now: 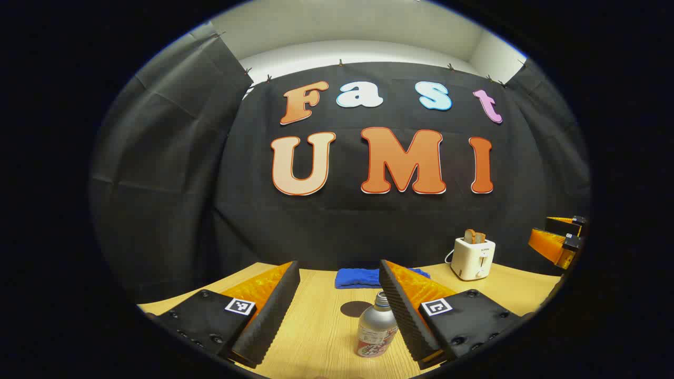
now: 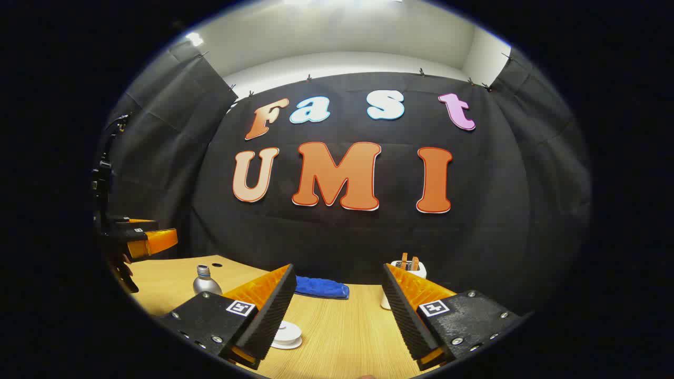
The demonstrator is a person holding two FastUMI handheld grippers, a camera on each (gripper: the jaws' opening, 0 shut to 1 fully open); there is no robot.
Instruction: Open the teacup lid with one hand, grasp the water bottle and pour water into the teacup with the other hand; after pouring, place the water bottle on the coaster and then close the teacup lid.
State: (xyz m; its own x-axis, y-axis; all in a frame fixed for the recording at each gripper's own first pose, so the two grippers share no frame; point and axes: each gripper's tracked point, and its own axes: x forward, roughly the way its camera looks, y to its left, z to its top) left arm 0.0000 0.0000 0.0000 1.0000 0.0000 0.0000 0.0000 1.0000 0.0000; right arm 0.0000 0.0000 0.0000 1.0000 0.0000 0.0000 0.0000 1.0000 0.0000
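In the left gripper view, the left gripper (image 1: pixel 339 310) had its fingers wide apart above the wooden table (image 1: pixel 321 337). The water bottle (image 1: pixel 376 327) stood between them, close to the right finger, not clamped. A dark coaster (image 1: pixel 354 308) lay just behind it.

In the right gripper view, the right gripper (image 2: pixel 337 316) was also spread, holding nothing. The lidded teacup (image 2: pixel 287 335) sat beside its left finger.

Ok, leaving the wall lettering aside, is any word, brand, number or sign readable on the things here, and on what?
Nothing can be read as text.
Water bottle: printed label, too blurred to read.
Toaster: small dark mark near its top, too small to read.
Left tool and right tool: square black-and-white markers, coded patterns with no words or numbers.
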